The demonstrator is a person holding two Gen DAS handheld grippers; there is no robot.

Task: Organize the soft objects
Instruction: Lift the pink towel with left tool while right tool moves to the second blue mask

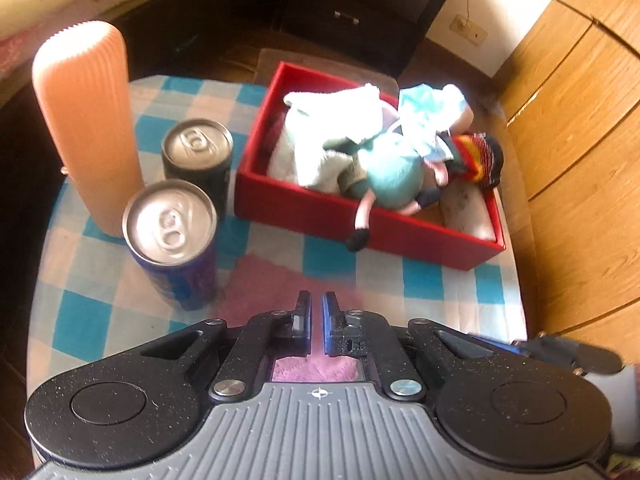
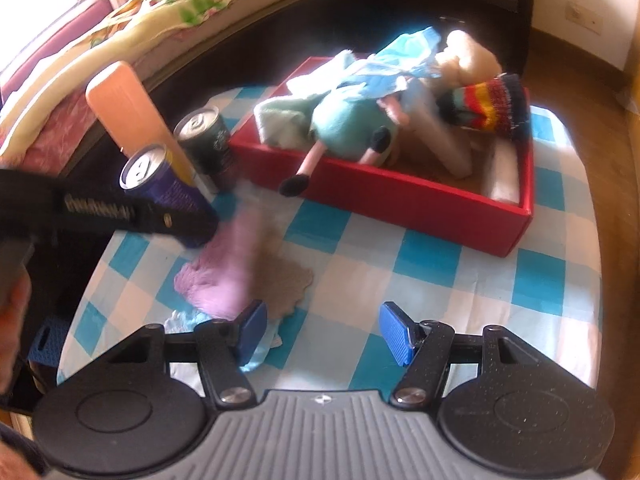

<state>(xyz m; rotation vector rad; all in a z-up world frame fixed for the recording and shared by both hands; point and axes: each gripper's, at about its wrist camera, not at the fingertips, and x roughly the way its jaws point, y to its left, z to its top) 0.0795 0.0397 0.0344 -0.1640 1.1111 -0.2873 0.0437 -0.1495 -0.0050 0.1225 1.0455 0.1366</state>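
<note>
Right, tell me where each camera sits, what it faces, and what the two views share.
Left wrist: on the left gripper, low over the checked table, facing the red box; fingers nearly closed over a pink cloth.
Right wrist: on the right gripper, fingers wide open, facing the same box; the left gripper and part of a hand show at left.
Shared: box, plush doll, two cans, peach cylinder, pink cloth.

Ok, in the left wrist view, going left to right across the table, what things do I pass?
Peach ribbed cylinder → purple can → dark can → red box with the white cloth, then the teal plush doll, then the striped knit piece.
</note>
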